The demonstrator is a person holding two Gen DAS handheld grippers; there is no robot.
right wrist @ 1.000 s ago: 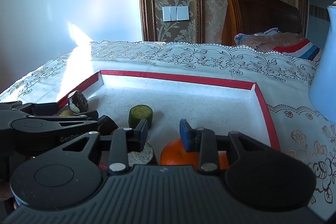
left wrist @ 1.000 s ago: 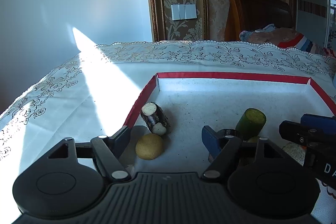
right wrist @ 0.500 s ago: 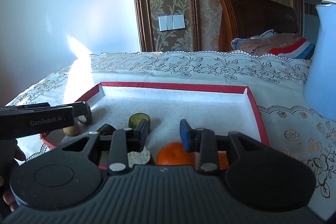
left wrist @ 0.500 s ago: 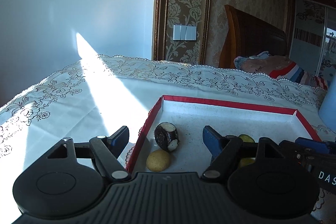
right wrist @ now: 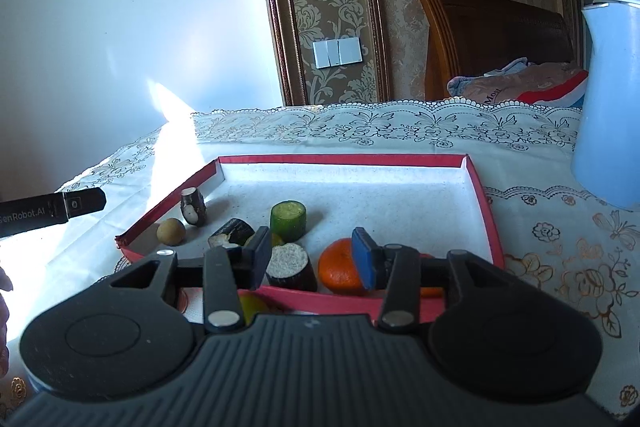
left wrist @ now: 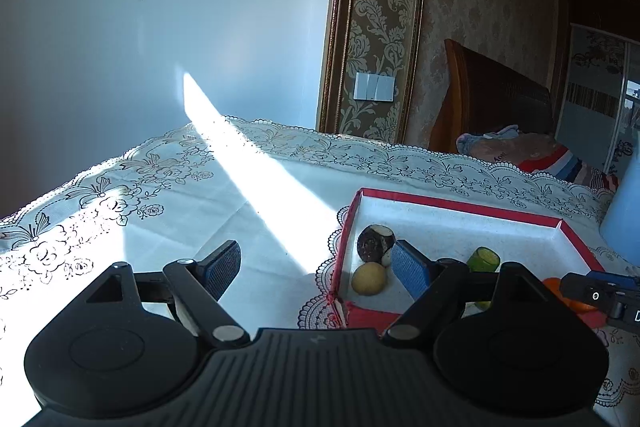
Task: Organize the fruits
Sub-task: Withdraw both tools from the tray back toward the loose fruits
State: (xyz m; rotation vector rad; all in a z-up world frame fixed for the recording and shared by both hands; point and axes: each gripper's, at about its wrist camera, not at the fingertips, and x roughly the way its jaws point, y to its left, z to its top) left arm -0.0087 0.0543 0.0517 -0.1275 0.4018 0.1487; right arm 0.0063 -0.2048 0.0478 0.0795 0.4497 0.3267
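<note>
Both tools are opening with nothing between their pads, the left tool beside the red tray, the right tool before the orange.

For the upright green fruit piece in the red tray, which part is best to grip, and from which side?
Grip the green piece across its round side wall, around mid-height, probably coming from above or from the near edge of the tray. It stands upright with its flat cut end on top, and the tray floor behind and to its right is bare.
</note>
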